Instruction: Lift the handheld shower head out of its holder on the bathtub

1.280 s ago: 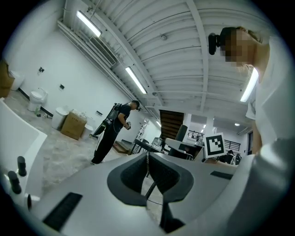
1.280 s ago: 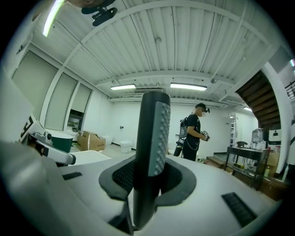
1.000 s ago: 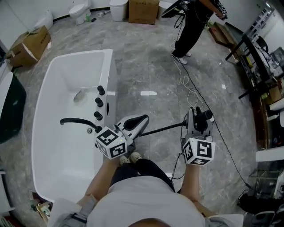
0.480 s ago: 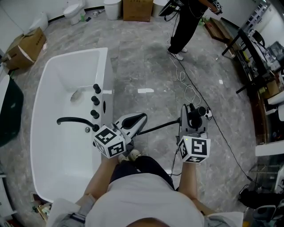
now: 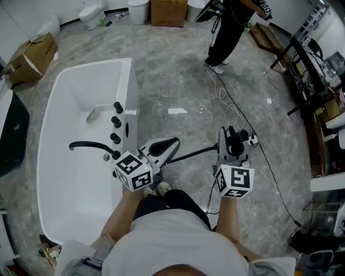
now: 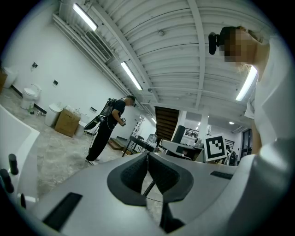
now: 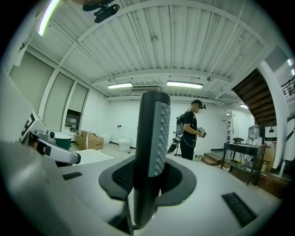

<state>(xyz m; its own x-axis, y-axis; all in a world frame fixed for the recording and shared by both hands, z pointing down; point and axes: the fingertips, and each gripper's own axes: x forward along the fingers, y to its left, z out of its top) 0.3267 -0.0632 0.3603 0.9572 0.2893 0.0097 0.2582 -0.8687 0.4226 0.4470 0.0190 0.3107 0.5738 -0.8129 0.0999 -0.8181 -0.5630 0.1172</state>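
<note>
The white bathtub (image 5: 54, 108) lies at the left, with three black knobs (image 5: 115, 122) and a black spout (image 5: 89, 145) on its right rim. Over the floor to the tub's right, my right gripper (image 5: 232, 136) is shut on the black handheld shower head (image 5: 239, 141). The head stands upright between the pads in the right gripper view (image 7: 151, 152). Its black hose (image 5: 194, 156) runs left, back toward the tub. My left gripper (image 5: 170, 143) is beside the tub rim. Its pads meet at the tips (image 6: 147, 159) with nothing held.
A person in black (image 5: 229, 29) stands at the far end of the grey marble floor. A white cable (image 5: 229, 108) trails across it. Cardboard boxes (image 5: 168, 12), toilets (image 5: 89, 12) and a black table (image 5: 307, 59) line the room's edges.
The head camera shifted a little, so the whole scene slid in the view. Both grippers and the shower head keep their places.
</note>
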